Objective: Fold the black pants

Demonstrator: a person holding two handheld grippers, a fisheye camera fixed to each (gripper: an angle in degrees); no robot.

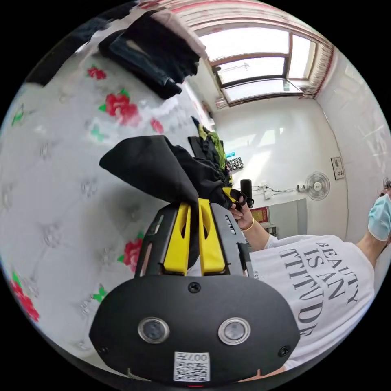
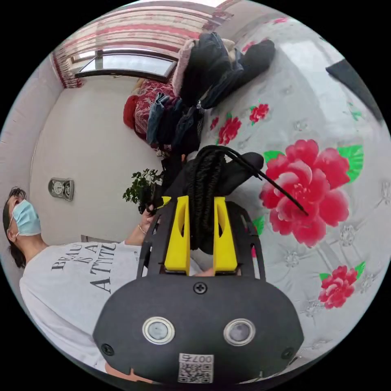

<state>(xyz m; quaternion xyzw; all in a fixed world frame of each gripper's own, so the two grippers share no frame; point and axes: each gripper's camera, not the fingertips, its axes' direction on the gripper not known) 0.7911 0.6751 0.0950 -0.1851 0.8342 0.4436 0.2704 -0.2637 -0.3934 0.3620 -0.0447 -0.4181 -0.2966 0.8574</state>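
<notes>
The black pants (image 1: pixel 163 171) are held up over the floral bedspread (image 1: pixel 61 171), clamped by the left gripper (image 1: pixel 194 205) and, at the gathered waistband, by the right gripper (image 2: pixel 201 203), where the bunched cloth could be let slip.

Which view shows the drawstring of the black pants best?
The right gripper view: the drawstring hangs free against the floral bedspread, beside the bunched waistband in the right gripper. The left gripper view gives plain black cloth; no cord is discernible.
</notes>
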